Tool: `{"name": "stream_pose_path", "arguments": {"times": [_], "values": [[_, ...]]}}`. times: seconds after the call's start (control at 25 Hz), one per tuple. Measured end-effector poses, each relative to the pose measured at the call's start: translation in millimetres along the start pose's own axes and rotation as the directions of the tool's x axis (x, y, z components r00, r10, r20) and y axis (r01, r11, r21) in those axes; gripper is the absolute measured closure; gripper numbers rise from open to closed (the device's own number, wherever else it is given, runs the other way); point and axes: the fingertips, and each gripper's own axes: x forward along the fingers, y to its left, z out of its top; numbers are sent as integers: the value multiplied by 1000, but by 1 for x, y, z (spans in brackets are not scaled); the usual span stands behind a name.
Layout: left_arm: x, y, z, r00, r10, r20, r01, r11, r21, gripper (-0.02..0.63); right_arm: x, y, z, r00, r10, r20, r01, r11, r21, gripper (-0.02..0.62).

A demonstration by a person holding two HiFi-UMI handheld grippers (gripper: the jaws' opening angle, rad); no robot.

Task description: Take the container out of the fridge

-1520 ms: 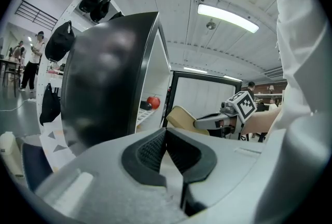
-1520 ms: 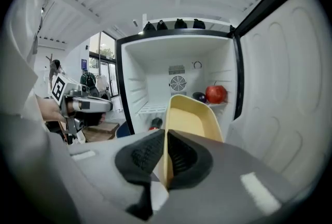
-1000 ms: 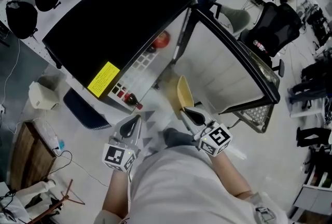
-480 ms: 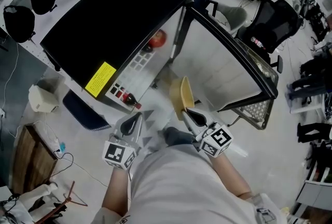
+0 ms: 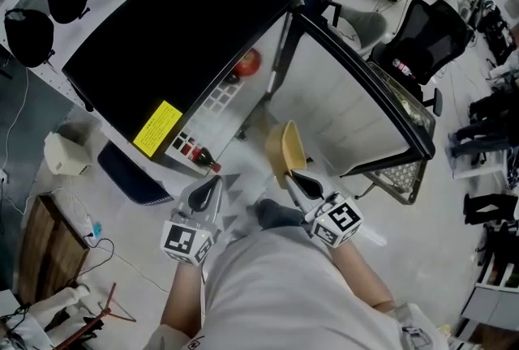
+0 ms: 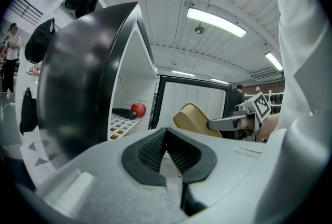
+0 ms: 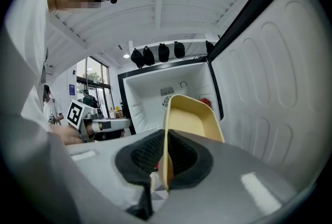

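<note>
Clamped hard with the right gripper [image 5: 293,178] on one thin wall of the tan container [image 5: 289,147]. Black ribbed pads pressed against either face of that wall, no gap showing, the wall's edge running straight down between them. Held outside the black fridge [image 5: 174,36], in front of the open compartment and near the white inner face of the swung-out door [image 5: 357,109]. Tipped on its side, the hollow turned toward the door and the gripped wall standing on edge.

To the left, the left gripper [image 5: 209,193]: closed as well, pads meeting at their tips with nothing caught between. Level with the right gripper and just beside it, apart from the container, touching nothing.

Inside the fridge, on a white grid shelf [image 6: 120,125]: a round red fruit [image 6: 138,109] and, just beside it, a dark oblong thing [image 6: 122,113], kind not clear. On the fridge's black top, near the front edge, a yellow label [image 5: 160,124]. Both grippers drawn in close to the person's white-clad body [image 5: 276,283], marker cubes toward the head camera.
</note>
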Motion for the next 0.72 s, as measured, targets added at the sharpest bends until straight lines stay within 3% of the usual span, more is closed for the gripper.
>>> {"name": "stream_pose_path", "arguments": {"times": [0.72], "values": [[13,10,-3,1000,-3,-29,3,1000,0,597,17,-20,-3,999,-28,-29,28,999,15,575]]}}
